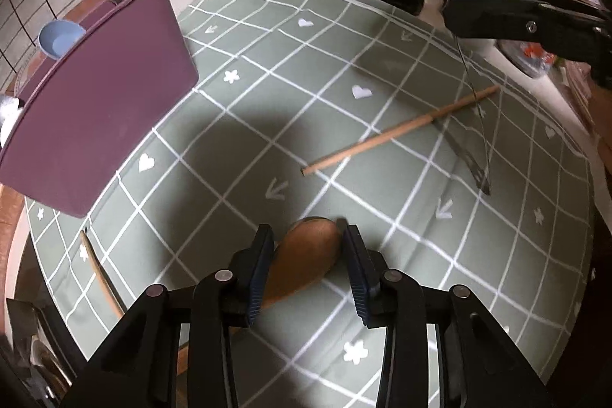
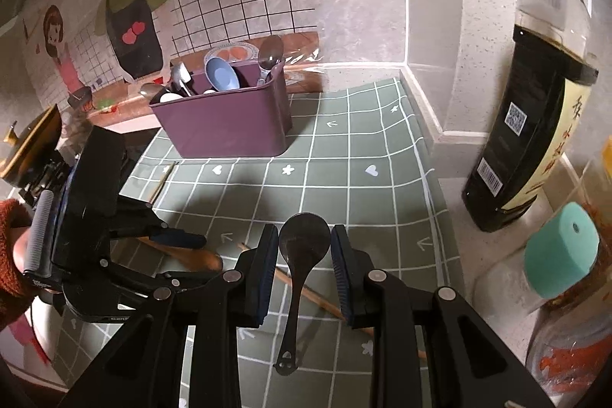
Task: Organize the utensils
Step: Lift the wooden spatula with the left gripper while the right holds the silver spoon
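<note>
Green checked cloth (image 2: 344, 148) covers a kitchen counter below a tiled wall; a purple caddy (image 2: 229, 125) of utensils stands at 11 o'clock in the right wrist view. Nearer, the left gripper (image 1: 306, 236) straddles a wooden spoon (image 1: 306, 255), jaws half open, bowl between them, contact unclear. The right gripper (image 2: 304, 236) carries a dark metal spoon (image 2: 302, 255) upright, bowl toward the caddy. One chopstick (image 1: 397, 130) lies at 1 o'clock.
</note>
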Demonstrator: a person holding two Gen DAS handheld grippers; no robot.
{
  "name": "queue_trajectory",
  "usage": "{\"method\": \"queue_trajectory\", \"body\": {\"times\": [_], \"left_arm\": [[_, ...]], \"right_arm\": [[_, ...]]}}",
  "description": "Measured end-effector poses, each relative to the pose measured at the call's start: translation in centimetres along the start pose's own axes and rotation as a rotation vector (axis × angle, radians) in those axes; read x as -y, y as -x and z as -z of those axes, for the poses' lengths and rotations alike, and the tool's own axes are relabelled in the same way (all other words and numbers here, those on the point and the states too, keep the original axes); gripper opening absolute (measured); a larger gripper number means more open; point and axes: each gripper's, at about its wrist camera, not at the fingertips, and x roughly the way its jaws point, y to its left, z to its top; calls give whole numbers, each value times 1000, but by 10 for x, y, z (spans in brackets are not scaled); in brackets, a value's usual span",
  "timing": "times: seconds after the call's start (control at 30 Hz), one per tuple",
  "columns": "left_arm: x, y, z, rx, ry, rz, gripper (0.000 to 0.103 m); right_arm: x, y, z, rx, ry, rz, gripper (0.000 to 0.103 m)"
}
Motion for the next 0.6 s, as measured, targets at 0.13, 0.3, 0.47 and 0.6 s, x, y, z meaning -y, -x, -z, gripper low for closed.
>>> {"method": "queue_trajectory", "body": {"times": [0.13, 0.3, 0.47, 0.6], "left_arm": [[-8, 3, 8, -9, 23, 31, 39], [-9, 15, 22, -21, 3, 114, 39], [-7, 24, 41, -7, -43, 146, 39], [-8, 39, 49, 32, -63, 215, 40]], "right_arm": [[-3, 0, 5, -4, -6, -18, 26], [-7, -1, 8, -9, 2, -24, 26], [-7, -1, 9, -15, 5, -27, 26], [-11, 0, 9, -17, 16, -28, 26]]}}
